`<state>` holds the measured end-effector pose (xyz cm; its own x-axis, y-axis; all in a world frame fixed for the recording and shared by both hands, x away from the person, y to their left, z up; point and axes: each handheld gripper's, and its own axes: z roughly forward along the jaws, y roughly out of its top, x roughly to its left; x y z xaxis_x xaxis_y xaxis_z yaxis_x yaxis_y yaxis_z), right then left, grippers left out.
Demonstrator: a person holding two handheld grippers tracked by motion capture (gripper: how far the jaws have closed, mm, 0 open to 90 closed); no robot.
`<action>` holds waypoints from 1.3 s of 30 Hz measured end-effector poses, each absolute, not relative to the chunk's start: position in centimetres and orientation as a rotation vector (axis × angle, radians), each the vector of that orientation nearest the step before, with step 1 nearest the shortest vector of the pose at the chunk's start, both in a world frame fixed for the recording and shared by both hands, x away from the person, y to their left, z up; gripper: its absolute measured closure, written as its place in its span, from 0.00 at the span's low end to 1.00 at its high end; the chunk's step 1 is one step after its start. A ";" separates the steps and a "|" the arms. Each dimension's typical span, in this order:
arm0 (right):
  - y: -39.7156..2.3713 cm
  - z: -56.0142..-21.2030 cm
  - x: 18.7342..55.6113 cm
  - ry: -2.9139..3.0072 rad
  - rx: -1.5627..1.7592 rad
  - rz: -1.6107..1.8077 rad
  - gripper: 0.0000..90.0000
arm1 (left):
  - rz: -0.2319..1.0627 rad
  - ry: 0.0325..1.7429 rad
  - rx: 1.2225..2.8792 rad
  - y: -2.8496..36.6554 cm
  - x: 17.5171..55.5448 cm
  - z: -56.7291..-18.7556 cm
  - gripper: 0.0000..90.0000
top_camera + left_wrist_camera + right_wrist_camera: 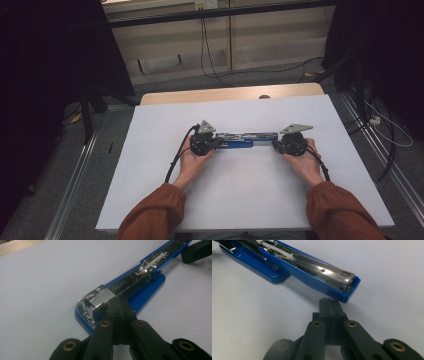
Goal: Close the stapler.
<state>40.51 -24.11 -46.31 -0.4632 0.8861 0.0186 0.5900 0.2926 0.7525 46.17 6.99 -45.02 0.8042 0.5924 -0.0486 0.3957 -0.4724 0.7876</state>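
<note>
stapler (239, 140): blue, opened flat, lying on the white desk (150, 165) near its middle, between both grippers
left gripper (117, 305): jaws fully closed, nothing held, tips touching the staple block (100, 298) at the stapler's chrome end
right gripper (330, 302): jaws fully closed, nothing held, tips just beside the stapler's open blue end, apart from it

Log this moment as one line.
stapler: opened flat on table | left claw: shut, tip at staple end | right claw: shut, just short of other end
</note>
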 end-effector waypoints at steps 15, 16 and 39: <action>-24.0 -46.3 40.8 2.163 1.325 1.003 1.00 | 0.295 0.722 2.123 7.1 46.2 -45.1 1.00; -24.0 -46.3 40.8 2.163 1.325 1.004 1.00 | 0.294 0.725 2.119 7.1 46.2 -45.1 1.00; -23.9 -46.1 40.8 2.139 1.312 1.035 1.00 | 0.314 0.716 2.116 7.1 46.0 -45.2 1.00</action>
